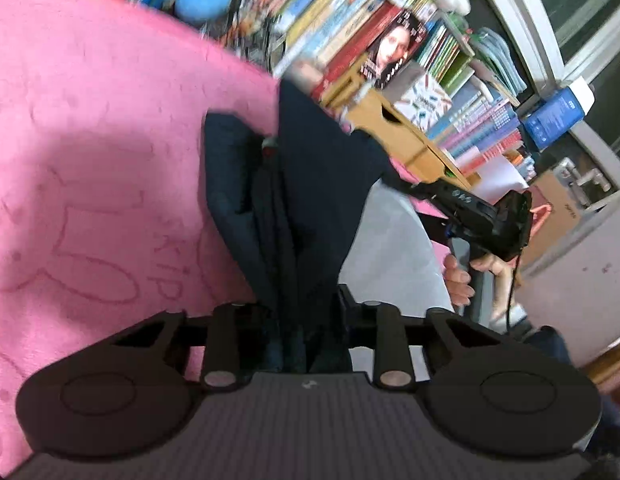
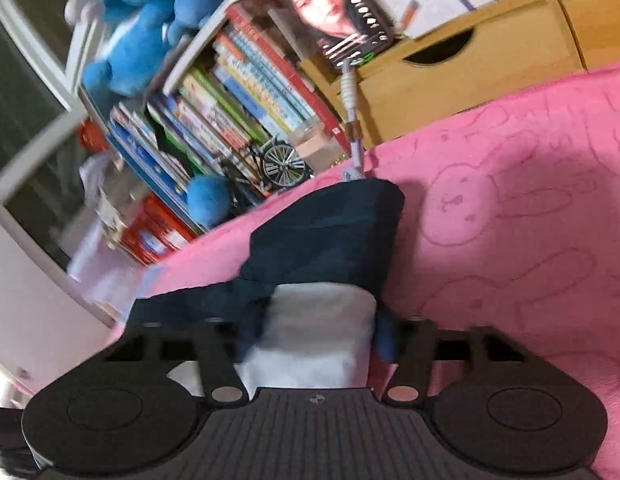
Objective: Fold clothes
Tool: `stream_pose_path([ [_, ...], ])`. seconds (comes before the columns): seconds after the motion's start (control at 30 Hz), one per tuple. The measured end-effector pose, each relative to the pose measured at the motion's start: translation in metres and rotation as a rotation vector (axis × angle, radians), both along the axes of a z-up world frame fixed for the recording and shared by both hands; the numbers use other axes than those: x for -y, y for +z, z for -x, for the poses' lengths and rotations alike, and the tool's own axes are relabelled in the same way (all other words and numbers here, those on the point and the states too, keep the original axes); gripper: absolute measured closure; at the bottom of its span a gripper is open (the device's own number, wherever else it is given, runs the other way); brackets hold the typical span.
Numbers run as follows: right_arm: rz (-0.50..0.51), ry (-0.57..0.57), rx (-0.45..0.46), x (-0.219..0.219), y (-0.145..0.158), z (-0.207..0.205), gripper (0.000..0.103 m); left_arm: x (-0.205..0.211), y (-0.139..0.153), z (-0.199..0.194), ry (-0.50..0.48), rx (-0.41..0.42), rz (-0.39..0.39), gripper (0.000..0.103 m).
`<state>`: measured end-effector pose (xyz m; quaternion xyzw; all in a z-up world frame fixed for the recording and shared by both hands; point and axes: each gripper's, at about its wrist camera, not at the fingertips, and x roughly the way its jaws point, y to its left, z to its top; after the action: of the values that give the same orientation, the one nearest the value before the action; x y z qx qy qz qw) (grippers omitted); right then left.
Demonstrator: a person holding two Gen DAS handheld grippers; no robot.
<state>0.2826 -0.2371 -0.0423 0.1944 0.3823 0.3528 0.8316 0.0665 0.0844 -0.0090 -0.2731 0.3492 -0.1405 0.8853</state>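
Two grippers over a pink blanket (image 1: 90, 140) with rabbit outlines. Between them, one dark navy garment (image 1: 310, 184) with a white part (image 1: 394, 248), bunched up and lifted off the blanket. In the left wrist view, left gripper (image 1: 306, 320) pinching a thick fold of the navy cloth, jaws close together on the fabric. Farther to the right in the same view, right gripper (image 1: 482, 216) held by a hand (image 1: 462, 276), with the garment reaching toward it. In the right wrist view, right gripper (image 2: 314, 336) with white and navy cloth (image 2: 330, 248) lying between the jaws; cannot tell whether pressed or only resting there, because of blur. Behind the blanket, shelves of books (image 2: 238, 104), blue plush toys (image 2: 142, 28), a wooden drawer box (image 2: 462, 68).
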Motion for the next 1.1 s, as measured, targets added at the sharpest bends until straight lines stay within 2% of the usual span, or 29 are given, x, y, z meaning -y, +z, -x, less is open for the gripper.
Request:
stream_pose_path([
  [0.1,-0.066,-0.017,0.027,0.003,0.018,0.016,0.078,0.003,0.015,0.013,0.005,0.055,-0.011,0.083],
  [0.2,-0.159,0.031,0.068,-0.002,0.046,0.033,0.080,0.001,0.028,0.032,0.021,0.094,-0.003,0.084],
  [0.3,-0.220,0.104,0.113,-0.027,0.072,0.047,0.080,-0.009,0.044,0.064,0.066,0.167,-0.018,0.084],
  [0.4,-0.258,0.168,0.138,-0.058,0.084,0.051,0.080,-0.029,0.057,0.097,0.131,0.230,-0.065,0.084],
  [0.53,-0.210,0.217,0.046,-0.109,0.060,0.039,0.078,-0.053,0.037,0.108,0.215,0.125,-0.134,0.082],
  [0.57,-0.155,0.217,0.027,-0.123,0.047,0.037,0.077,-0.055,0.028,0.106,0.231,0.082,-0.168,0.080],
  [0.63,-0.038,0.192,-0.012,-0.148,0.024,0.035,0.066,-0.057,0.003,0.100,0.242,0.000,-0.221,0.071],
  [0.67,0.022,0.169,-0.030,-0.158,0.013,0.035,0.048,-0.058,-0.003,0.100,0.241,0.002,-0.230,0.068],
  [0.7,0.077,0.145,-0.015,-0.165,0.005,0.038,0.039,-0.057,-0.007,0.101,0.241,0.012,-0.238,0.065],
  [0.73,0.076,0.135,0.015,-0.165,0.005,0.042,0.037,-0.056,-0.007,0.103,0.242,0.025,-0.252,0.061],
  [0.8,0.116,0.121,0.048,-0.163,0.014,0.052,0.019,-0.057,-0.004,0.109,0.249,0.042,-0.288,0.050],
  [0.83,0.149,0.117,0.091,-0.161,0.023,0.059,0.019,-0.058,-0.003,0.113,0.254,0.050,-0.307,0.043],
  [0.97,0.322,0.111,0.439,-0.152,0.064,0.126,0.018,-0.069,0.002,0.131,0.280,0.070,-0.329,0.032],
  [1.0,0.326,0.135,0.506,-0.150,0.070,0.148,0.020,-0.071,0.004,0.136,0.288,0.073,-0.323,0.031],
  [1.03,0.330,0.159,0.570,-0.149,0.076,0.169,0.022,-0.073,0.005,0.140,0.296,0.075,-0.317,0.031],
  [1.1,0.331,0.245,0.612,-0.151,0.077,0.204,0.032,-0.074,0.007,0.147,0.310,0.076,-0.318,0.031],
])
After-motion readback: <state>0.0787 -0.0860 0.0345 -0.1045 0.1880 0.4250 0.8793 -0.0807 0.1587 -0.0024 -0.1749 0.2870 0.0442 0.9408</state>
